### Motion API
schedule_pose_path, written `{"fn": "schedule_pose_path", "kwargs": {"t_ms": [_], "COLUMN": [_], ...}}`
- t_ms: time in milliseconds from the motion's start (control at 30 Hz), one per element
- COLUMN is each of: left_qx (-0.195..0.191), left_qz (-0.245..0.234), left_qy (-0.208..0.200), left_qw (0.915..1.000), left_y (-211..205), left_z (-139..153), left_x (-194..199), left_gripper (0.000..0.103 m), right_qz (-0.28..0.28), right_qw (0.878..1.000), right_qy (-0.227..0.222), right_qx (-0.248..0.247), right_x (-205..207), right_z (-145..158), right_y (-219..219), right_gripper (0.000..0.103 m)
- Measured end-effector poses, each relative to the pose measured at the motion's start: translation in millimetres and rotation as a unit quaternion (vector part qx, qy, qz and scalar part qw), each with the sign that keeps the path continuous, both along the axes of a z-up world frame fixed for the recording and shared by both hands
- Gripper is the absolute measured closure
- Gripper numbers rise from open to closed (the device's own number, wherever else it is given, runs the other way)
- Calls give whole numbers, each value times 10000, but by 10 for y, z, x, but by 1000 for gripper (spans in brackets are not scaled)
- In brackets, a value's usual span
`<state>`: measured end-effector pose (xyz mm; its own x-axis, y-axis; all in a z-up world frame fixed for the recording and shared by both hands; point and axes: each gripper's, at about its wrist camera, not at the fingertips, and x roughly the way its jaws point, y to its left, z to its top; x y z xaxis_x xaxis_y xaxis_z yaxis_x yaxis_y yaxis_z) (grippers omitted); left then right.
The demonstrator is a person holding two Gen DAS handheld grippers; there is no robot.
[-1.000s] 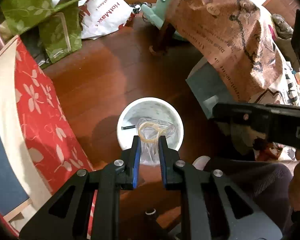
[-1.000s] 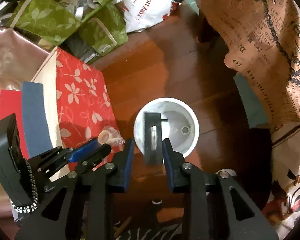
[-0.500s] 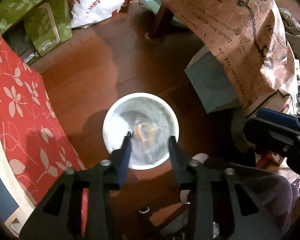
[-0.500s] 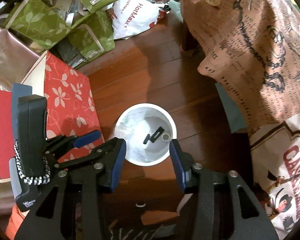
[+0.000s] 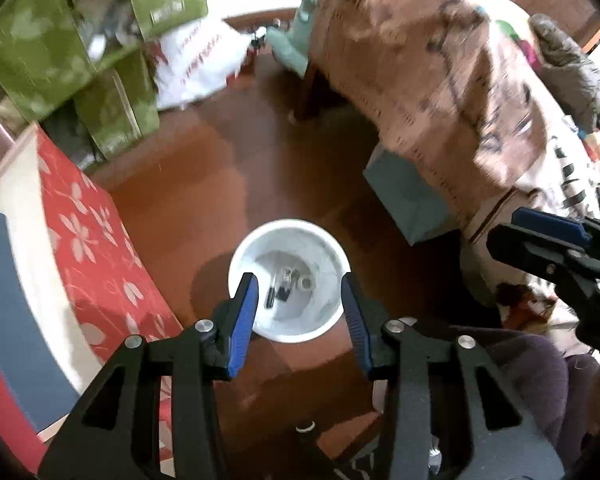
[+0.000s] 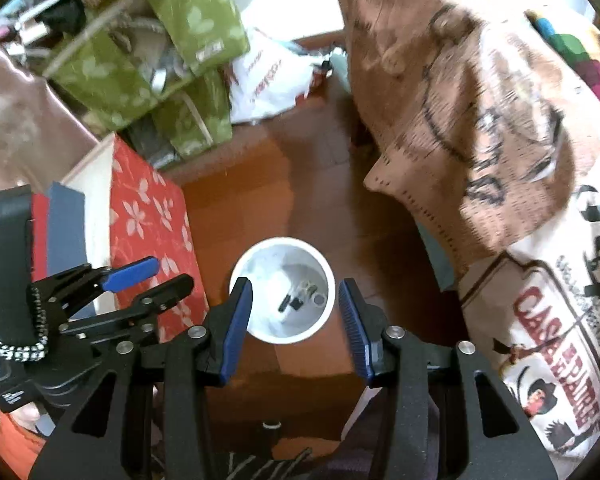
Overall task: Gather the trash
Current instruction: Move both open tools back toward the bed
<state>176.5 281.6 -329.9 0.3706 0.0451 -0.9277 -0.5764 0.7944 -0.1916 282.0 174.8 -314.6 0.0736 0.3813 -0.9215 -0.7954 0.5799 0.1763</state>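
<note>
Looking down from the left wrist view onto a white bin (image 5: 288,280) standing on a dark wood floor (image 5: 204,184), with the left gripper (image 5: 298,312) hanging above it, fingers spread wide apart and holding nothing. Showing in this view alone, at the right edge, the right gripper (image 5: 540,240) reaching in sideways, plus a grey-green box (image 5: 408,196) under a brown printed cloth (image 5: 432,72). Showing from the right wrist view the same bin (image 6: 283,295) between the widely parted, empty fingers of the right gripper (image 6: 294,312), and, at lower left, the left gripper (image 6: 148,276) with its black handle wrapped in a black-and-white cord (image 6: 18,350). Also revealing there a cream cloth with red lettering (image 6: 556,344), cropped in the left view. Lying at the bottom of the bin: small dark pieces (image 5: 278,290) and a pale ring-like bit (image 5: 307,282), possibly with clear plastic, though blur is making that hard to settle. Sitting directly below and between each gripper's fingertips, well apart from them. Flanking the bin, a red flowered cushion (image 5: 88,248) to the left and green leaf-print bags (image 6: 140,60) farther back.
</note>
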Motion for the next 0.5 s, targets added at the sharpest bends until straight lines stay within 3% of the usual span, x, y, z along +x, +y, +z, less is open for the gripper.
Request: {"fn": "schedule_pose_path", "kwargs": {"t_ms": [300,500], "left_qx": [649,1144], "left_qz": [-84,-389], "left_qy": [-805,-1390], "left_qw": [9946,9829], "left_y": [-319,-729], "left_z": [983,1684], "left_x": [-26,39], "left_gripper": [61,61], "right_qz": [-350,-591], "right_qw": [9947,9819], "right_qy": [-652,-1345], "right_qx": [710,1192], "right_x": [-48,-86], "right_z": [736,1279], "right_y": [-453,-911], "right_gripper": [62,62]}}
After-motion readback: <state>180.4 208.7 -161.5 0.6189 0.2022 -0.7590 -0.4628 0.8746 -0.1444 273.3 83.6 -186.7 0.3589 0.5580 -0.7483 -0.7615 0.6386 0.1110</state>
